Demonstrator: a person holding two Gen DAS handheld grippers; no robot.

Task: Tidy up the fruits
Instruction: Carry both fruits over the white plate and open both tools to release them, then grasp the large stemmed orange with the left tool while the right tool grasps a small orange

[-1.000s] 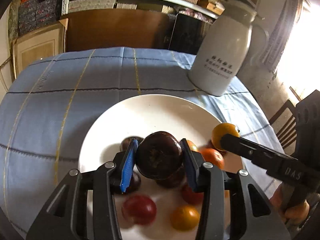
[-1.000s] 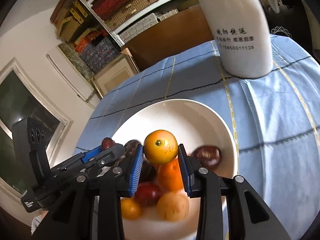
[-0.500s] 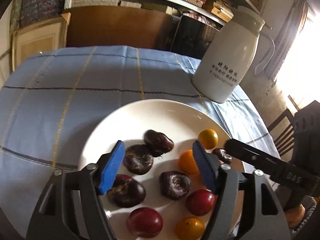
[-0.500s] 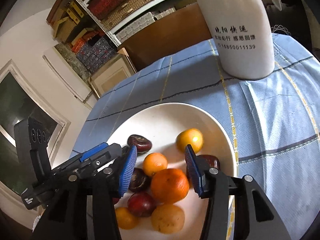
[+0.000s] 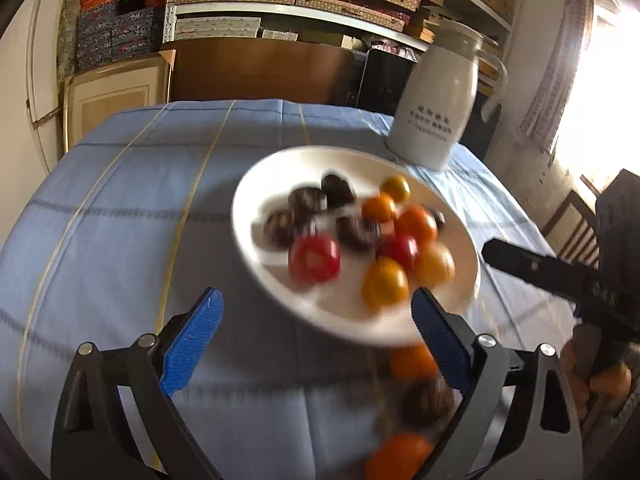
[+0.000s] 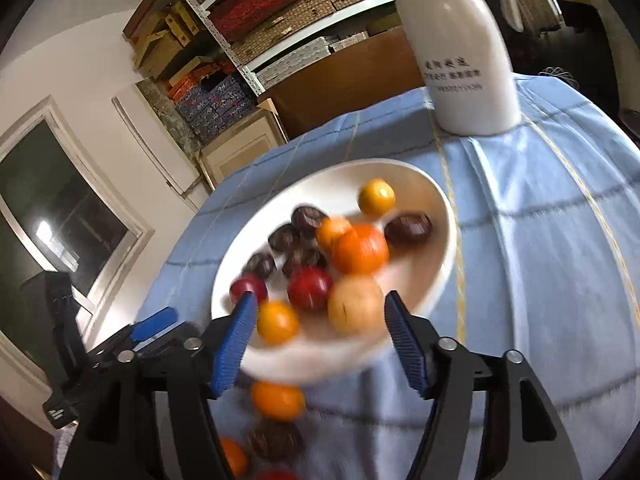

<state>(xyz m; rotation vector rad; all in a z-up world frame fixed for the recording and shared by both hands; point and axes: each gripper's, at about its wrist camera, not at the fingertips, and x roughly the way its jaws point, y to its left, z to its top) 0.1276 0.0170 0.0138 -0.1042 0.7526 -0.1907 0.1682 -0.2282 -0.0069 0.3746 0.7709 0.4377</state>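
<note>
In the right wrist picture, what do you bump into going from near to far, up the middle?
Orange fruit on the cloth → white plate → white jug → shelves of boxes.

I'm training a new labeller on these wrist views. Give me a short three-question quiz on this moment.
1. True or false: the left gripper holds a fruit.
2. What stands beyond the plate? A) a white jug B) a kettle C) a vase of flowers
3. Fill in: fruit not yet on the plate lies on the ____, on the side near the cameras.

Key:
1. False. Its jaws stand wide apart with nothing between them, as do those of the right gripper.
2. A, the white jug.
3. Tablecloth: an orange fruit and a dark fruit lie off the plate.
</note>
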